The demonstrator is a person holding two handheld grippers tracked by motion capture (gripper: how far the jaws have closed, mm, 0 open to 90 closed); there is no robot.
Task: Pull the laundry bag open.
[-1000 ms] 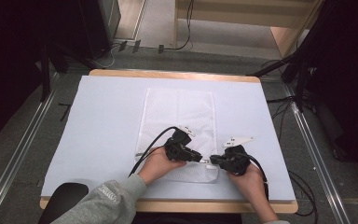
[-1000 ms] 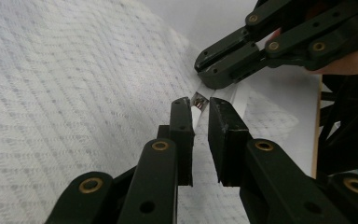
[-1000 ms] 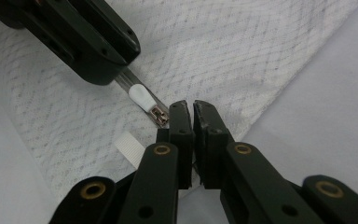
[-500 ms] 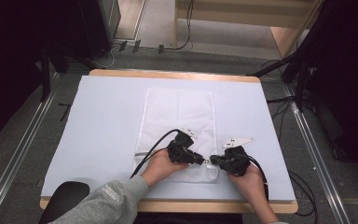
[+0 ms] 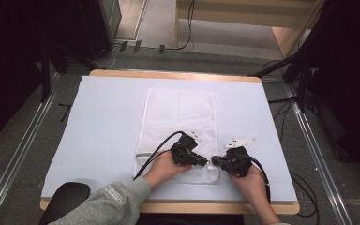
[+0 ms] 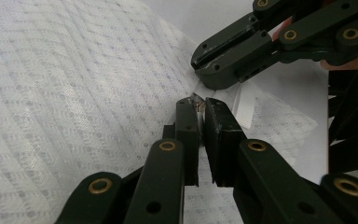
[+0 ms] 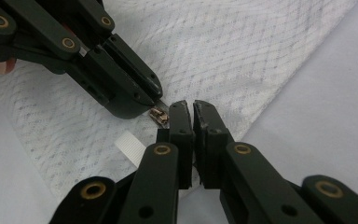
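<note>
Mesh laundry bag (image 5: 178, 126) lay flat at the centre of the desk (image 5: 108, 122). Low in the frame, the left hand-held gripper (image 5: 207, 161) was clamped on its zipper pull (image 7: 158, 115), and the right hand-held gripper (image 5: 214, 161), tip to tip with it, pinched the bag's edge.

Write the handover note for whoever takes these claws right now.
Left claw: jaws closed on the zipper pull at the mesh bag's near right corner.
Right claw: jaws closed, pinching the bag's edge beside the pull.
The bag lies flat on the table, a white tab at its corner.
Done: both grips set.
Left: likely draw the zipper along; how far it has run can't be told.
</note>
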